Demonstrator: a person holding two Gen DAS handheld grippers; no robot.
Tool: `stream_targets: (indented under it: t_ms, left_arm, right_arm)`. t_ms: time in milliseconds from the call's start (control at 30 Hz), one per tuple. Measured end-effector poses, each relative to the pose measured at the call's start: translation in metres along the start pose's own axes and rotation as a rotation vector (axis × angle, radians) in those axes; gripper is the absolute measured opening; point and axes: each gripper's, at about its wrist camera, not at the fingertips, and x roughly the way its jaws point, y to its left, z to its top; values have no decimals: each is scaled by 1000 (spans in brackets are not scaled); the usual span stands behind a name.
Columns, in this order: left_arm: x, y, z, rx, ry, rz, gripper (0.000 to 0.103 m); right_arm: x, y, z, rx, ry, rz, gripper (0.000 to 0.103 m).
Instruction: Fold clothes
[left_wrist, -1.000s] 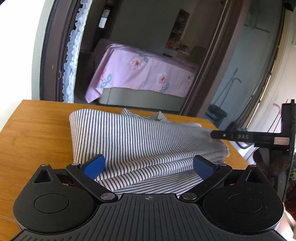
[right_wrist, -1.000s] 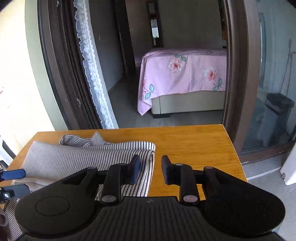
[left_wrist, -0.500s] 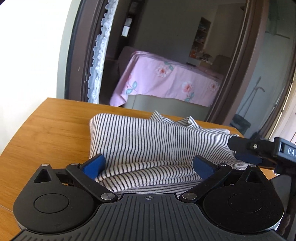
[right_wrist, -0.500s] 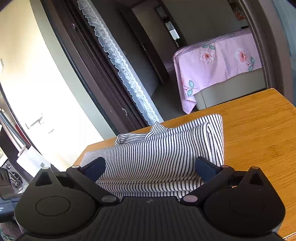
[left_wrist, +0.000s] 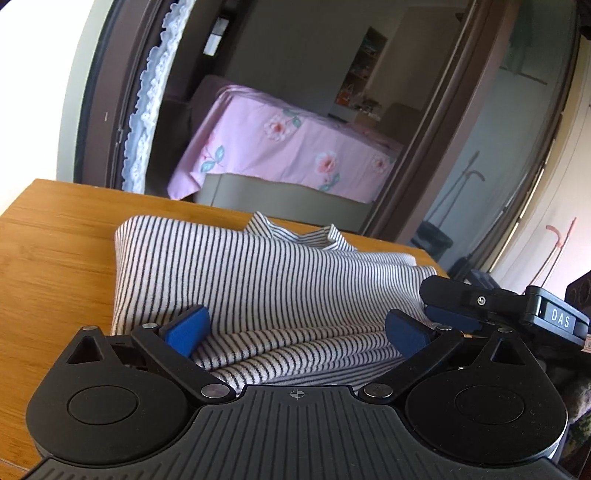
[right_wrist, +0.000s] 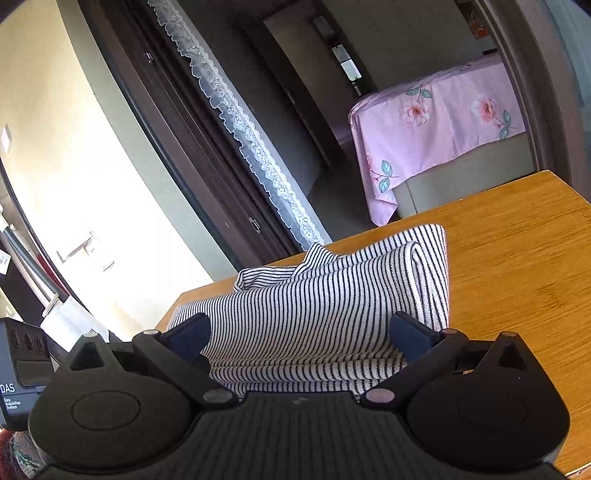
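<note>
A black-and-white striped shirt (left_wrist: 258, 280) lies folded in layers on the wooden table (left_wrist: 55, 258), collar at the far side. My left gripper (left_wrist: 295, 332) is open, its blue pads (left_wrist: 186, 329) either side of the shirt's near folded edge. My right gripper (right_wrist: 306, 339) is open too, its pads (right_wrist: 410, 336) straddling the shirt (right_wrist: 325, 310) from the other side. The right gripper's fingers also show in the left wrist view (left_wrist: 458, 299) at the shirt's right end.
The table's far edge (left_wrist: 110, 188) faces a doorway with a lace curtain (left_wrist: 147, 110) and a pink floral bed (left_wrist: 288, 155) beyond. Bare table (right_wrist: 517, 258) lies right of the shirt in the right wrist view. A black device (right_wrist: 18, 369) sits at the left.
My right gripper opened wide and swung onto the shirt's end. My left gripper stayed open at the near edge, the view shifting slightly.
</note>
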Motion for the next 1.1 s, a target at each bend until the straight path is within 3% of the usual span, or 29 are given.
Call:
stream_targets:
  t_ms: [233,367,567,833,967,1033,1100]
  left_arm:
    - [0,7,1,-17,6,-34,103]
    - [-2,11,0,-39,-12,-49,103]
    - [-4,11,-1,-42,-20,-46,103]
    - [-12,6,-3,-19,-65,19,103]
    - [-26,-3,-6,22,-133,77,103]
    - [-38,-4,-9,25,-166,65,103]
    - [-37,2,-12,-6,-118,36,103]
  right_arm:
    - [-5,14,9,-60,58,-14,103]
    - [-20,13,6,12,21,-5,103]
    - [-12,21,-11,-99,25,-45,103]
    - [-15,14,-11,-78,17,-13,103]
    - [-14,19,-14,-106,13,-38,103]
    - [-15,20,-15,-110,11,-42,103]
    - [-15,18,-15,-102,10,-36,103]
